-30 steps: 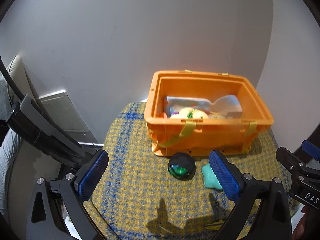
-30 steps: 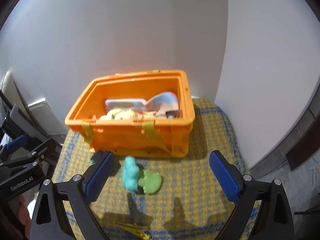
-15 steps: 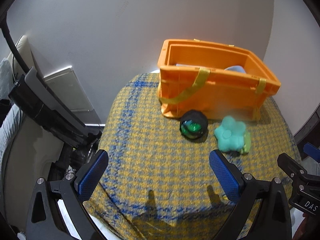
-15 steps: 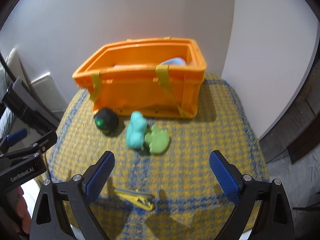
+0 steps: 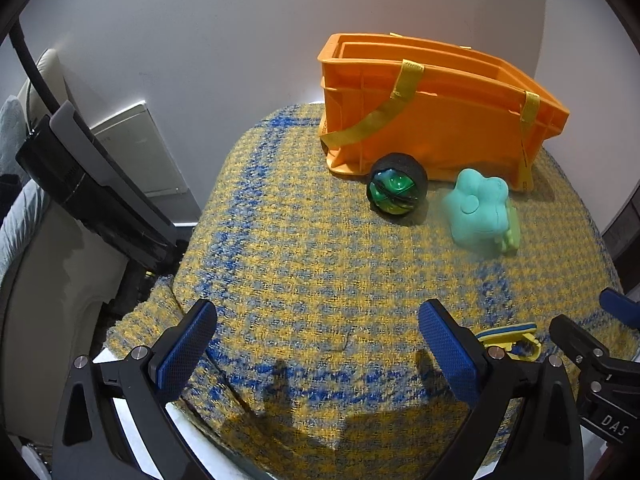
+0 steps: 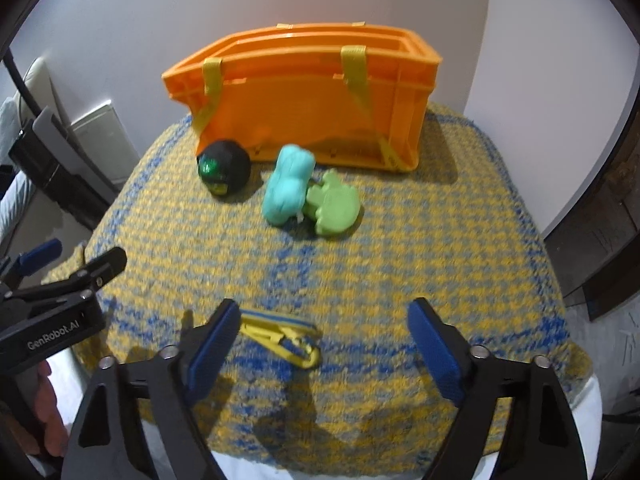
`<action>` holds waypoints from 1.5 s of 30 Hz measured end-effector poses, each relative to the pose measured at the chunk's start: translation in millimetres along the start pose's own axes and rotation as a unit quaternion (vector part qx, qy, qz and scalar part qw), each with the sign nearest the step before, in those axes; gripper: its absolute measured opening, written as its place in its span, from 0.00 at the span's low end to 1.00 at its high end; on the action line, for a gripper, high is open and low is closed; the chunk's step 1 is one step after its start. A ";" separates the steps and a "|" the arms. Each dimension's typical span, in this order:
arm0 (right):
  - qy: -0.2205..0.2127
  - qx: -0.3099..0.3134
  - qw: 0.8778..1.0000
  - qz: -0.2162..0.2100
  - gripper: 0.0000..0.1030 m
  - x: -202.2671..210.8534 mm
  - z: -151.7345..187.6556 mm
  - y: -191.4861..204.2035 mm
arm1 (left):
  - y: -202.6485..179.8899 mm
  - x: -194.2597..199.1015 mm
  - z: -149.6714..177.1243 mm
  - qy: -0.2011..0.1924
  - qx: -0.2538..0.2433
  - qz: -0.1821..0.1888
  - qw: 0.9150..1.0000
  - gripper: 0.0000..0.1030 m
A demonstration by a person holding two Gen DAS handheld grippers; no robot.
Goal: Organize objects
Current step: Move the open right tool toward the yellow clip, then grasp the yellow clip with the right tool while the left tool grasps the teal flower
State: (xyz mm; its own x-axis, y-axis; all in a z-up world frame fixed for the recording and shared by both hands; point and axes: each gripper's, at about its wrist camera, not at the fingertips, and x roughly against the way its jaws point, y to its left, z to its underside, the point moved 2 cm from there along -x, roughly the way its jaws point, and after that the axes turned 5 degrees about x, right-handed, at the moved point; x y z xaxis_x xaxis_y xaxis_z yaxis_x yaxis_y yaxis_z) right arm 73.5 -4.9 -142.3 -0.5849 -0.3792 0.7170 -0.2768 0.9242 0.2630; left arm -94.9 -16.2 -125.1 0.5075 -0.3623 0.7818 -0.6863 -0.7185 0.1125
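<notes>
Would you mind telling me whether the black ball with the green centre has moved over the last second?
No. The black ball with the green centre remains beside the orange plastic crate's front corner; only the cameras dropped.

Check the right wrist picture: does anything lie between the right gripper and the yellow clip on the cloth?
Nothing visible does. The yellow clip lies on bare cloth just ahead of the open right gripper, near its left finger. The ball and soft toys sit farther back, by the orange crate.

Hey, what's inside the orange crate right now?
From both wrist views only the orange crate's outer wall, rim and yellow straps show. Its interior is hidden by the near wall, so any contents can't be seen.
</notes>
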 end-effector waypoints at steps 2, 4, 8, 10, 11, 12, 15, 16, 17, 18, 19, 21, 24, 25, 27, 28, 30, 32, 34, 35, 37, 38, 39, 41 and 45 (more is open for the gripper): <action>0.008 -0.001 1.000 -0.005 0.70 -5.0 2.9 0.4 | -0.2 1.6 0.4 -0.007 -0.003 -0.004 1.000 1.00; 0.015 -0.001 1.000 -0.008 0.67 -10.0 5.3 0.5 | -0.2 1.4 2.2 -0.011 -0.006 -0.007 1.000 1.00; 0.026 0.001 1.000 -0.011 0.62 -17.1 8.4 1.8 | -0.6 -5.3 7.7 0.000 -0.008 -0.007 1.000 1.00; 0.032 0.003 0.999 -0.012 0.60 -21.3 10.4 3.5 | -1.9 -8.3 10.0 0.003 -0.012 -0.007 1.000 1.00; 0.036 0.004 0.999 -0.012 0.58 -23.4 11.4 4.1 | -3.1 -9.5 10.9 0.004 -0.014 -0.008 1.000 1.00; 0.039 0.005 0.999 -0.013 0.57 -25.7 12.5 4.5 | -4.0 -10.5 11.5 0.005 -0.017 -0.008 1.000 1.00; 0.050 0.004 0.999 -0.016 0.50 -32.7 14.9 4.4 | -5.9 -12.3 13.1 0.006 -0.021 -0.009 1.000 1.00; 0.053 0.003 0.998 -0.016 0.45 -35.1 15.3 3.9 | -6.4 -13.2 13.6 0.008 -0.021 -0.009 1.000 1.00; 0.056 0.002 0.998 -0.017 0.40 -37.7 15.8 3.6 | -6.8 -14.1 14.2 0.009 -0.022 -0.008 1.000 1.00; 0.058 0.002 0.998 -0.018 0.36 -39.2 16.1 3.4 | -7.2 -15.3 14.7 0.011 -0.023 -0.008 1.000 1.00; 0.061 0.001 0.998 -0.021 0.30 -41.1 16.5 3.3 | -7.7 -16.4 15.3 0.013 -0.024 -0.007 1.000 1.00; 0.063 0.002 0.998 -0.027 0.20 -42.6 17.2 3.5 | -8.4 -18.0 15.5 0.015 -0.025 -0.007 1.000 1.00; 0.060 0.002 0.998 -0.034 0.11 -41.8 17.6 3.4 | -10.5 -18.1 15.8 0.016 -0.029 -0.005 0.999 1.00; 0.058 0.002 0.998 -0.036 0.10 -40.5 17.4 3.1 | -11.5 -17.9 15.3 0.016 -0.029 -0.003 0.999 1.00; 0.050 -0.001 0.998 -0.034 0.09 -35.9 15.9 1.2 | -14.9 -18.4 13.9 0.015 -0.031 0.002 0.999 1.00; 0.045 -0.003 0.998 -0.032 0.09 -32.4 14.8 -0.7 | -17.2 -18.3 12.5 0.015 -0.032 0.005 0.999 1.00; 0.035 -0.009 0.999 -0.027 0.09 -26.2 11.8 -6.5 | -22.4 -18.3 9.4 0.013 -0.035 0.012 0.999 1.00; 0.025 -0.018 0.999 -0.020 0.09 -20.2 8.2 -15.2 | -29.1 -18.5 5.6 0.011 -0.037 0.021 0.999 1.00; 0.016 -0.026 0.999 -0.012 0.09 -14.6 4.7 -25.2 | -38.2 -18.6 1.9 0.007 -0.042 0.031 0.999 1.00; 0.012 -0.030 0.999 -0.007 0.09 -13.4 2.4 -30.3 | -43.6 -19.2 0.3 0.007 -0.045 0.036 0.998 1.00; 0.004 -0.039 0.999 0.003 0.09 -8.8 -0.4 -40.6 | -56.4 -20.4 -3.5 0.006 -0.053 0.047 0.997 1.00; -0.001 -0.044 0.999 0.008 0.09 -6.9 -1.6 -45.2 | -64.2 -20.8 -5.5 0.005 -0.058 0.053 0.997 1.00; -0.005 -0.048 0.999 0.013 0.09 -4.9 -3.0 -50.6 | -70.2 -21.1 -6.5 0.002 -0.063 0.057 0.996 1.00; -0.010 -0.056 0.998 0.022 0.09 -2.9 -6.8 -61.9 | -86.5 -21.9 -10.1 -0.005 -0.074 0.063 0.995 1.00; -0.016 -0.076 0.996 0.035 0.09 -1.5 -9.7 -81.4 | -112.7 -27.6 -20.3 -0.008 -0.090 0.078 0.993 0.99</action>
State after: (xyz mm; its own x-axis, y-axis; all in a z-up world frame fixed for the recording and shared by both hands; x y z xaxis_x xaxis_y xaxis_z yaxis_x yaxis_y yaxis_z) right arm 104.3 -79.1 -158.6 -0.6231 -0.3126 0.7170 -0.1170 0.9436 0.3098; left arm -42.1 86.8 -146.9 0.3946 -0.4717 0.7885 -0.8384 -0.5361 0.0989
